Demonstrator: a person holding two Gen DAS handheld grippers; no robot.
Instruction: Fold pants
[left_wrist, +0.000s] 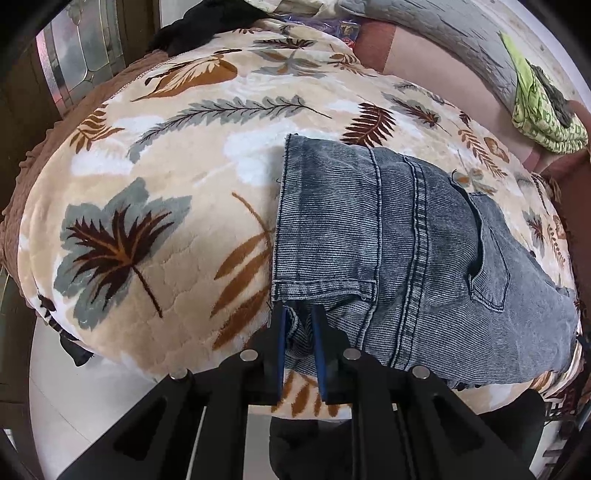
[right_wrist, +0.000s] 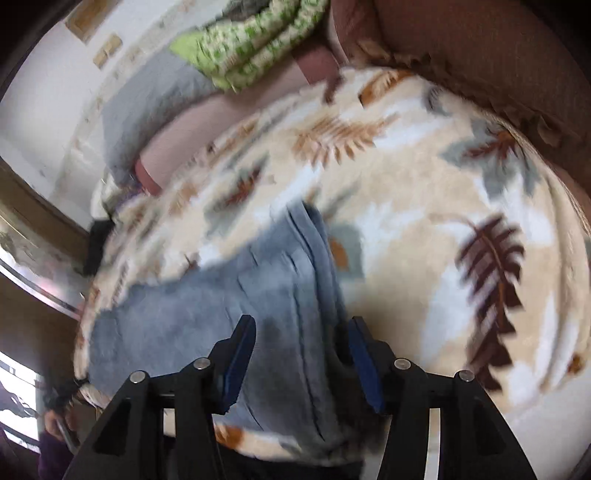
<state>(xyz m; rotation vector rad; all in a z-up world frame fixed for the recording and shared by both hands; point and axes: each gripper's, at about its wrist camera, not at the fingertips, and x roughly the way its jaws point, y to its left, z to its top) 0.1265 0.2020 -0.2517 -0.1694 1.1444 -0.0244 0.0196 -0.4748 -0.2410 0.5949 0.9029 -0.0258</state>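
Folded blue denim pants (left_wrist: 406, 240) lie on a leaf-patterned blanket (left_wrist: 166, 184), a back pocket showing on top. My left gripper (left_wrist: 298, 314) is shut on the near left corner of the pants, with bunched denim pinched between its blue pads. The right wrist view is blurred. There the pants (right_wrist: 221, 295) stretch away to the left over the blanket (right_wrist: 424, 221). My right gripper (right_wrist: 301, 325) hovers open over their near edge. Its fingers (right_wrist: 240, 350) stand wide apart, and the denim shows below the gap, not gripped.
A green patterned cloth (left_wrist: 535, 103) (right_wrist: 243, 48) and a grey quilt (left_wrist: 443, 37) lie at the far side of the bed. A black garment (left_wrist: 207, 26) sits at the far left corner. White floor (left_wrist: 92, 387) borders the bed's near left edge.
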